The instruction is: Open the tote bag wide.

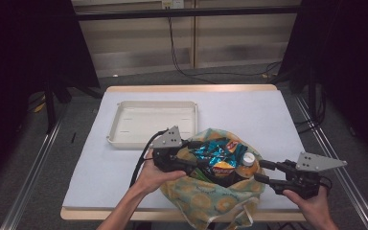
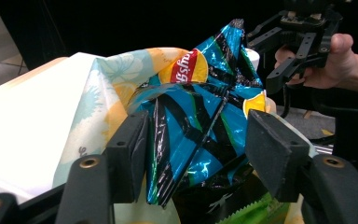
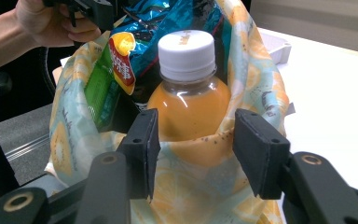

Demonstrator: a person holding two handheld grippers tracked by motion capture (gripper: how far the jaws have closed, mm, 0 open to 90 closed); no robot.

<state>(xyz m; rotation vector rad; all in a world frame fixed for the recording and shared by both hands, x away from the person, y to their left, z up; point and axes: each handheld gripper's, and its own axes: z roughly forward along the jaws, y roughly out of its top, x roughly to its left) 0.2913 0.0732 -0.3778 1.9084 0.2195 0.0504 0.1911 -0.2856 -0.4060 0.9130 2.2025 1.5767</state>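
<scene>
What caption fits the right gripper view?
Orange juice bottle in a fruit-print bag, framed by open tongs.

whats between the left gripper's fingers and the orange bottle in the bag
The blue chip bag lies there, between the left gripper and the orange bottle, all inside the fruit-print bag. The high view shows it.

Blue crumpled chip bag [image 2: 200,126] protrudes upright from the open fruit-print fabric bag [image 1: 211,194] at the worktop's near edge. Orange drink bottle [image 3: 189,100], white-capped, stands upright beside it inside.
</scene>
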